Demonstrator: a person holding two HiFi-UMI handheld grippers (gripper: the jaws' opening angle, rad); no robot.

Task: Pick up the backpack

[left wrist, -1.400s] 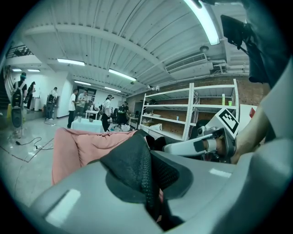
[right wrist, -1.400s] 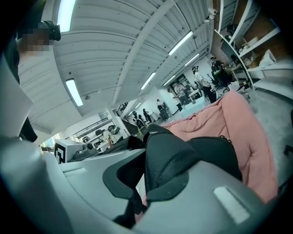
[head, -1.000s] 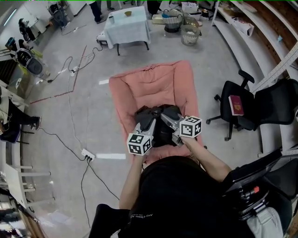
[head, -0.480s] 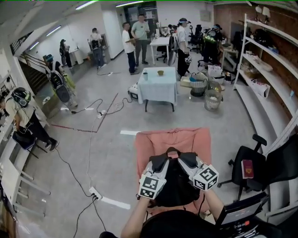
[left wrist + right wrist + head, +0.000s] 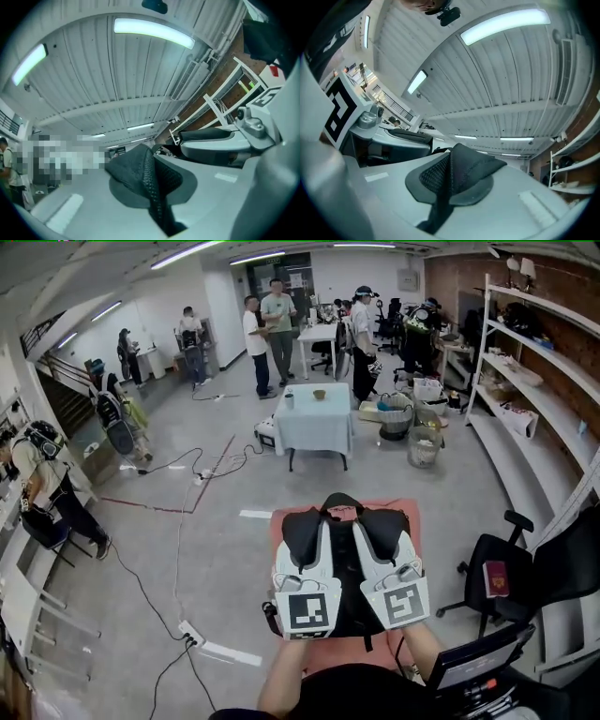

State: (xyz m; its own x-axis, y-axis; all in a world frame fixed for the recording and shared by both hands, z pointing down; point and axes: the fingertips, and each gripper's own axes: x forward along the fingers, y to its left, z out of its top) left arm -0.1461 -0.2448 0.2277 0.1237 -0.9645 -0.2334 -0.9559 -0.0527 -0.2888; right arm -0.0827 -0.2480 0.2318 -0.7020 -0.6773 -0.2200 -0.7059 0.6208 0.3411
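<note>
Status: backpack [image 5: 345,577] held up by its straps

At 11 o'clock the left tongs [image 5: 302,524] are clamped narrow on a black mesh strap [image 5: 149,183]. The backpack hangs between — over the pink cushion [image 5: 277,532]. At 1 o'clock the right tongs [image 5: 382,524] pinch the other strap [image 5: 457,174].

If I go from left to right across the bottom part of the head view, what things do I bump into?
White power strip on the floor → left gripper, shut on a backpack strap → right gripper, shut on the other strap → black office chair with a dark red booklet.
</note>
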